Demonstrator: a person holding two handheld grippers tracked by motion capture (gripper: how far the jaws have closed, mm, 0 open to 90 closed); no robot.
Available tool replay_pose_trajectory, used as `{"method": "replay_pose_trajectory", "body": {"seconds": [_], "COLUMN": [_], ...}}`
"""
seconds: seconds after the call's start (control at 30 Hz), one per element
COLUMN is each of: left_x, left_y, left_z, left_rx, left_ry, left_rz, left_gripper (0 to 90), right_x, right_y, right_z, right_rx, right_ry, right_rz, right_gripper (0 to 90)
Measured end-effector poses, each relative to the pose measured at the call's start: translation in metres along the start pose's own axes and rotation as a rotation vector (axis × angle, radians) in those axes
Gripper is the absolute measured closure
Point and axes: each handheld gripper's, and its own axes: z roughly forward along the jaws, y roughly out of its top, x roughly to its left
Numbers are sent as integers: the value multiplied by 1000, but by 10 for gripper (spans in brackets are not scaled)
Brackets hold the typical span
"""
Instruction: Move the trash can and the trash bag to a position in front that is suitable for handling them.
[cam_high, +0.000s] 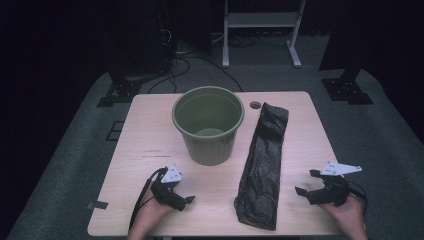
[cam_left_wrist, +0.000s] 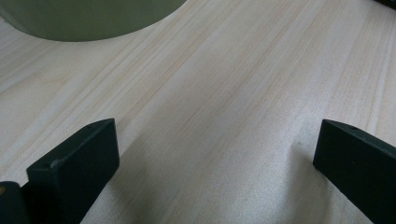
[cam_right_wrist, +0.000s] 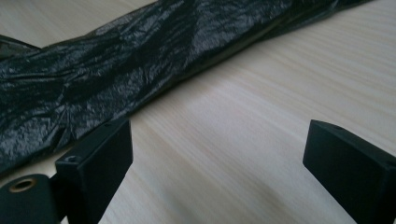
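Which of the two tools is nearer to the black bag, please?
The right tool, at the right of the high view. Its open jaws sit just beside the black bag, while the left tool rests farther off, in front of the green bin.

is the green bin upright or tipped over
Upright. In the high view the green bin stands on its base on the table, open rim facing up, inside bottom visible.

Overhead faces forward-down; claw cameras skim table (cam_high: 150, 130) closely.
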Motion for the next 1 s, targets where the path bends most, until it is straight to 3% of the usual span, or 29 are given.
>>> {"method": "replay_pose_trajectory", "body": {"seconds": [0.23,0.33,0.43,0.67,0.8,1.0], "left_x": [0,0,0,0,0,0], "left_y": [0,0,0,0,0,0], "left_z": [0,0,0,0,0,0], "left_rx": [0,0,0,0,0,0], "left_ry": [0,0,0,0,0,0], "left_rz": [0,0,0,0,0,0], "left_gripper": [0,0,0,0,0,0], "right_x": [10,13,20,25,28,29], "right_y": [15,19,25,30,33,33], "right_z": [11,14,24,37,50,60], "right_rx": [-33,-37,-15,0,39,60], "right_ry": [40,51,54,62,58,63], "right_rz": [-25,-30,-51,-66,-73,-80], "right_gripper": [219,239,302,343,380,499]}}
